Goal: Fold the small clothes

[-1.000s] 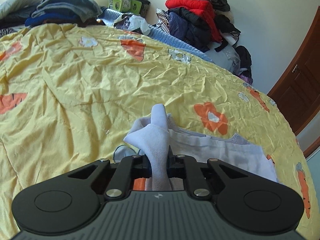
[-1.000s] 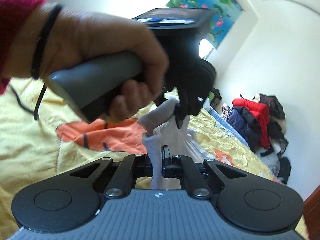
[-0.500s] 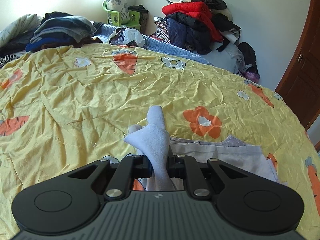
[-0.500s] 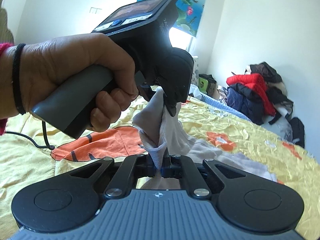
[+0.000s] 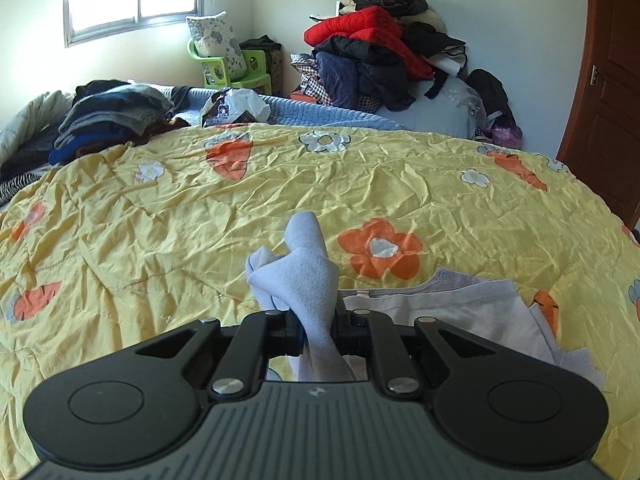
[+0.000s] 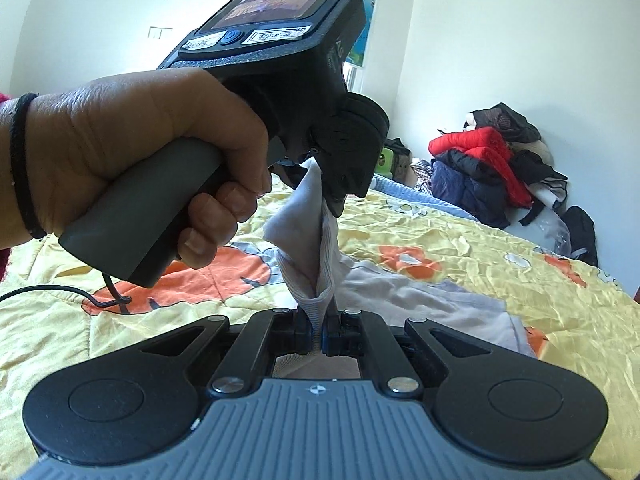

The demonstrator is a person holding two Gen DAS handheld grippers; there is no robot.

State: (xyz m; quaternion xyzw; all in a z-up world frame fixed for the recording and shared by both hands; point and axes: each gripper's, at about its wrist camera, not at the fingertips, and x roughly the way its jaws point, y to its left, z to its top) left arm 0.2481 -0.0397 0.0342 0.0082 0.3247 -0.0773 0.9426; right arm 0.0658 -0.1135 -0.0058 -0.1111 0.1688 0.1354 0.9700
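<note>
Two claws, left (image 5: pixel 318 320) and right (image 6: pixel 320 330), pinching one sock (image 6: pixel 308 236).

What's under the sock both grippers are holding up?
Under the pale sock lie a flat light garment and the yellow bedspread. The gripper bodies hide the garment's near part and the bedspread below.
</note>
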